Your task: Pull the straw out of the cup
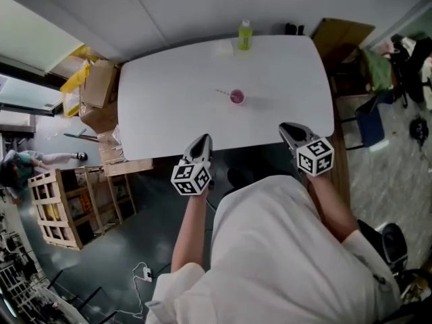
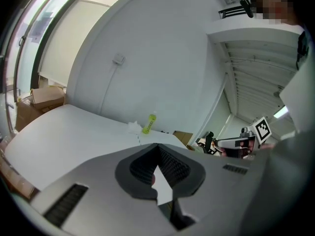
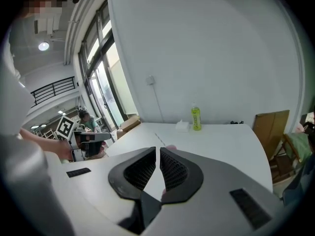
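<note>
A small pink cup [image 1: 237,97] stands near the middle of the white table [image 1: 169,113], with a thin straw [image 1: 221,92] leaning out to its left. Both grippers hover at the table's near edge, well short of the cup. My left gripper [image 1: 203,141] is shut and empty, and so is my right gripper [image 1: 287,128]. In the left gripper view the shut jaws [image 2: 157,146] hide the cup; only the straw [image 2: 138,138] shows above them. In the right gripper view the cup's pink rim [image 3: 171,147] peeks over the closed jaws [image 3: 158,150].
A green bottle [image 1: 244,35] and a white tissue pack [image 1: 223,48] stand at the table's far edge. Cardboard boxes [image 1: 94,93] and a wooden crate [image 1: 50,204] lie to the left. Chairs and bags [image 1: 378,79] crowd the right side.
</note>
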### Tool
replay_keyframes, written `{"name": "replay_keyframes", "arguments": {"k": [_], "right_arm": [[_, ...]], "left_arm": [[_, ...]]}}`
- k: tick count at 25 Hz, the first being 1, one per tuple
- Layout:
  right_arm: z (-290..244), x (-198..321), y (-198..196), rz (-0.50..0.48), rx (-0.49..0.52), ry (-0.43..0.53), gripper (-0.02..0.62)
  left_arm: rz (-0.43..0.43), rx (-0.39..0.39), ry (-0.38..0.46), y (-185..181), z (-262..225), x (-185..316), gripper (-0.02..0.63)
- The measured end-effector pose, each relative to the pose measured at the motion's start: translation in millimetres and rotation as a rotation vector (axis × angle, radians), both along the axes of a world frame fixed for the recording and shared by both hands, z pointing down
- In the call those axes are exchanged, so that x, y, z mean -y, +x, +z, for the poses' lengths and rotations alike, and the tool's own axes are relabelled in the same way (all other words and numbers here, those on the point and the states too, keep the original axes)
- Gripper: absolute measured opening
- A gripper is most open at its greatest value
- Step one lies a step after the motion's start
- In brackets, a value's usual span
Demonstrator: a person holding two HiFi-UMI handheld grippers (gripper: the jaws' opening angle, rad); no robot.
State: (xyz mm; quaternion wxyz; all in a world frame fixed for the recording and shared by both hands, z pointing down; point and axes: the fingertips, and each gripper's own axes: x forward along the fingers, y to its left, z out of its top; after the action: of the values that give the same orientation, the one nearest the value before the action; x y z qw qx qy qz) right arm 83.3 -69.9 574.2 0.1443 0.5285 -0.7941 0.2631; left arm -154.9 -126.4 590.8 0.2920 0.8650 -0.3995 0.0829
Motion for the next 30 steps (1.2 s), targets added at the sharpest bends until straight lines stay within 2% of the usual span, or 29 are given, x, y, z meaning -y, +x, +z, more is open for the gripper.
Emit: {"name": "replay_keyframes", "arguments": {"k": [5,9,12,17,23,30], "right_arm": [[-7.9,-27.5,-11.1,0.031,-0.002,0.031,0.049],[-9.0,-49.2,-14.5,0.036,-0.009,0.038,0.049],[-11.6,-63.0,-11.7,0.037,-0.006,0.053,0.049],[-10.4,-65.4,4.1,0.015,0.009,0.073,0.049],[-14.5,-59.5,14.3,-0.061,0.004,0.094,0.046],[-16.4,-53.8,20.8,-0.089,0.024,0.106,0.046]], "left_arm": [[0.049,0.008,0.063,4.4,-15.1,-21.9,0.002],[0.090,0.060,0.130,15.4,-27.0,-35.2,0.002],[0.097,0.051,0.137,23.0,-33.1,-48.4,0.002],[0.072,0.067,0.154,28.5,-38.9,-63.0,0.002],[0.004,0.076,0.130,28.4,-40.3,-75.0,0.002],[-0.031,0.088,0.121,28.8,-42.2,-81.7,0.002]]}}
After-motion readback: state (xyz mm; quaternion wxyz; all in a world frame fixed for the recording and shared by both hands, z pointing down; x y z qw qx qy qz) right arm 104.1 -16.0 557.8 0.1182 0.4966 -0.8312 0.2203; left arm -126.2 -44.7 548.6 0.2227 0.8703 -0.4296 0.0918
